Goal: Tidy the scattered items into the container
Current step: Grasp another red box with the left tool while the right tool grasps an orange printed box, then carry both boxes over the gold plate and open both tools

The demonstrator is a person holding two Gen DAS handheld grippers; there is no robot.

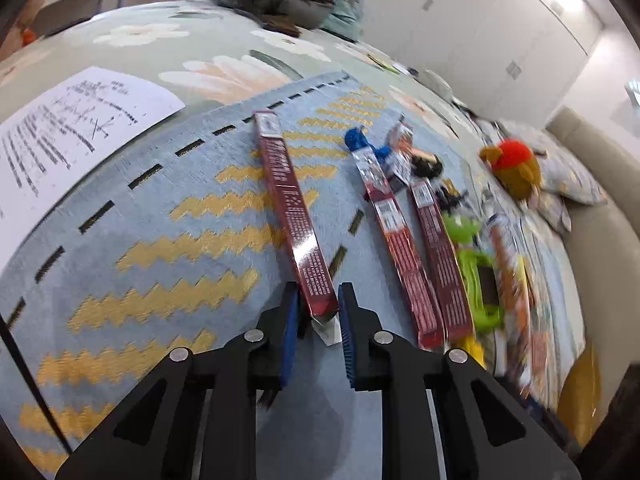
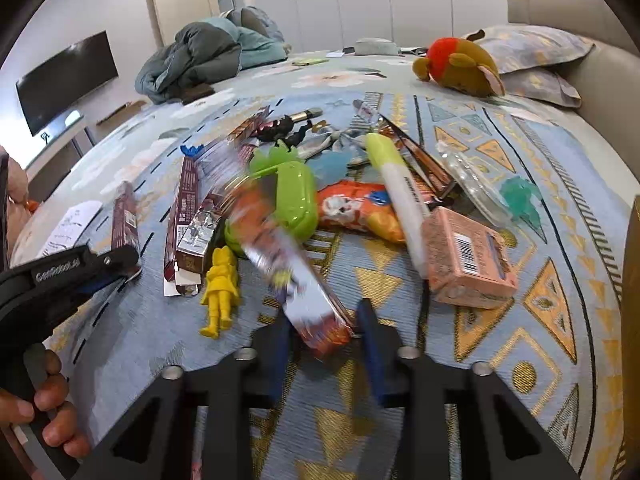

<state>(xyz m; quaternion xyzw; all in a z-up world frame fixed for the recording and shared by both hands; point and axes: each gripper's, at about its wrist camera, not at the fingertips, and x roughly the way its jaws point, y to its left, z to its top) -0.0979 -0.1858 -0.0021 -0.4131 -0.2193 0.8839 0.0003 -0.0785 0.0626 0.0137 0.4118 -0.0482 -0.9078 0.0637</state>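
Left wrist view, lower centre: the left claw has its blue pads apart, straddling the near end of a long dark red box without visibly pressing it. That box lies on a blue mat with yellow zigzags spread over a bed. To the right lie two more red boxes, then a green plastic toy, and farther up a blue figure. A printed sheet sits at upper left and a plush toy at right.

Right wrist view alone shows the right claw, its pads parted around the near end of a blurred orange and silver packet; contact cannot be judged. Just left stands out a yellow figurine; right of it a pink carton, and beyond, a white and yellow marker, an orange snack bag and a grey duvet at the far end. No container shows in either view.
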